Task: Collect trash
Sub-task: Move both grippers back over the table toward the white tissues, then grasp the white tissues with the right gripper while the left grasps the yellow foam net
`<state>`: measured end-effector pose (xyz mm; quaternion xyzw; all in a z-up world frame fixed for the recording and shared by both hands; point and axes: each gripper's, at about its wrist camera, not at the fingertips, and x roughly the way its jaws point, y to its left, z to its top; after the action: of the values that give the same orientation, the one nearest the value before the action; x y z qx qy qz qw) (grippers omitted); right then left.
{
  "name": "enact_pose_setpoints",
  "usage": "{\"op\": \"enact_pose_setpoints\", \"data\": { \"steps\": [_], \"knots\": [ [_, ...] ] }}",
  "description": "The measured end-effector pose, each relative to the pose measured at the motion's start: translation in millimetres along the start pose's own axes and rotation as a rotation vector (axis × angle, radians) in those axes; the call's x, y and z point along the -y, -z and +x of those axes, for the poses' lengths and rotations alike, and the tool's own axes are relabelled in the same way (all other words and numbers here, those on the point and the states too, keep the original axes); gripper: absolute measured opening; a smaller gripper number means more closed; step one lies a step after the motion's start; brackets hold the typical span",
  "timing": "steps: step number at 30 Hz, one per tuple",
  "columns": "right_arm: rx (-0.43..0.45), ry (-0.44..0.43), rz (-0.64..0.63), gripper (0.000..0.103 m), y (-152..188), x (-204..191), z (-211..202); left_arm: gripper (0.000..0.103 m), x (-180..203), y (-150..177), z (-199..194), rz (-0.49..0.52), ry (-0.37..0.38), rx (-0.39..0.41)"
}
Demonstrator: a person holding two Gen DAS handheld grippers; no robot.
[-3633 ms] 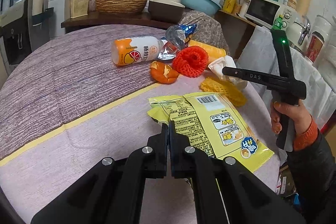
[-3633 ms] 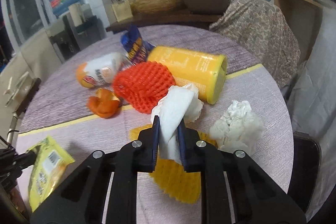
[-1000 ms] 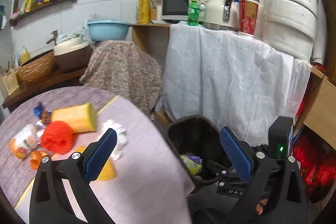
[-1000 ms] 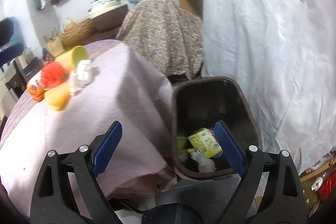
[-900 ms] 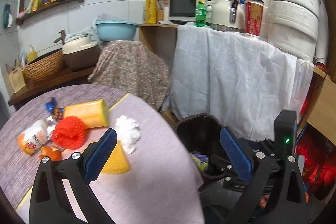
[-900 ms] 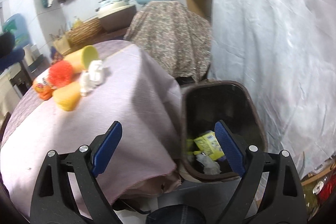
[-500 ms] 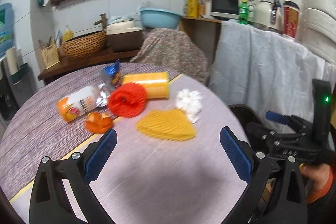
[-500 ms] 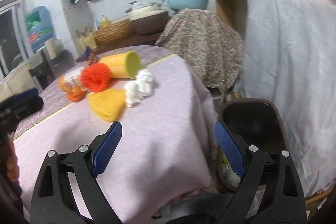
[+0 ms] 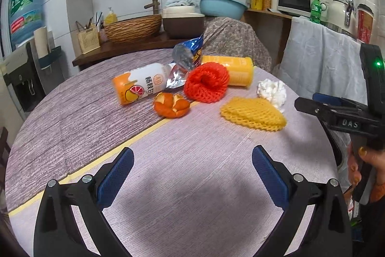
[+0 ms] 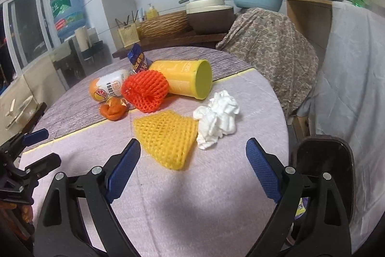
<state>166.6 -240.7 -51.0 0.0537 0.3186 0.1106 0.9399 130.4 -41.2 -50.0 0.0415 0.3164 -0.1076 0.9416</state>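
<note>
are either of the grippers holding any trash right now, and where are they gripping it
Nothing is held. The left gripper and the right gripper are both wide open over the table, with only bare cloth between their pads.

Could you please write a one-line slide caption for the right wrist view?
Open right gripper hovers over yellow foam net and crumpled tissue, trash bin beside the table.

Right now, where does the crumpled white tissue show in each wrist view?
Left wrist: crumpled white tissue right of centre, just beyond the yellow foam net.
Right wrist: tissue near centre, touching the net's right edge.
Shared landmark: the yellow cup lying on its side behind both.
</note>
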Motion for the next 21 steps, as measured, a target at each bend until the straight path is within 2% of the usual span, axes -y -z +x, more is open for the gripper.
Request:
{"op": "enact_pose_setpoints", "data": {
  "steps": [4,5,7,10,11,12,13,16,21],
  "knots": [
    [-0.022,0.067,-0.029,0.087,-14.9,0.7,25.0,0.097,-0.8,1.4,1.7,-0.001,0.014,-0.012],
    [-0.042,0.081,-0.022,0.085,-20.6,4.8,34.9,0.097,0.3,1.5,2.1,0.001,0.021,-0.016],
    [-0.075,0.095,-0.004,0.073,-28.3,14.3,49.5,0.097,3.3,1.4,3.6,0.007,0.028,-0.019],
    [-0.127,0.087,0.027,0.069,-37.0,24.9,71.7,0.097,9.7,1.0,6.8,0.019,0.048,-0.027],
    [-0.148,0.088,0.028,0.063,-38.0,26.3,78.6,0.097,11.9,0.3,8.4,0.025,0.053,-0.030],
    [-0.161,0.085,0.028,0.048,-38.0,27.4,83.5,0.097,13.7,-0.2,9.4,0.030,0.057,-0.033],
    [-0.170,0.076,0.031,0.039,-37.3,28.1,86.5,0.097,15.7,-0.7,10.6,0.037,0.060,-0.037],
    [-0.158,0.067,0.038,0.032,-35.5,31.3,84.1,0.097,21.6,-3.1,12.9,0.064,0.070,-0.042],
    [-0.103,0.027,0.057,0.030,-31.8,35.5,64.0,0.097,36.9,-8.3,19.1,0.119,0.092,-0.054]
  ]
}}
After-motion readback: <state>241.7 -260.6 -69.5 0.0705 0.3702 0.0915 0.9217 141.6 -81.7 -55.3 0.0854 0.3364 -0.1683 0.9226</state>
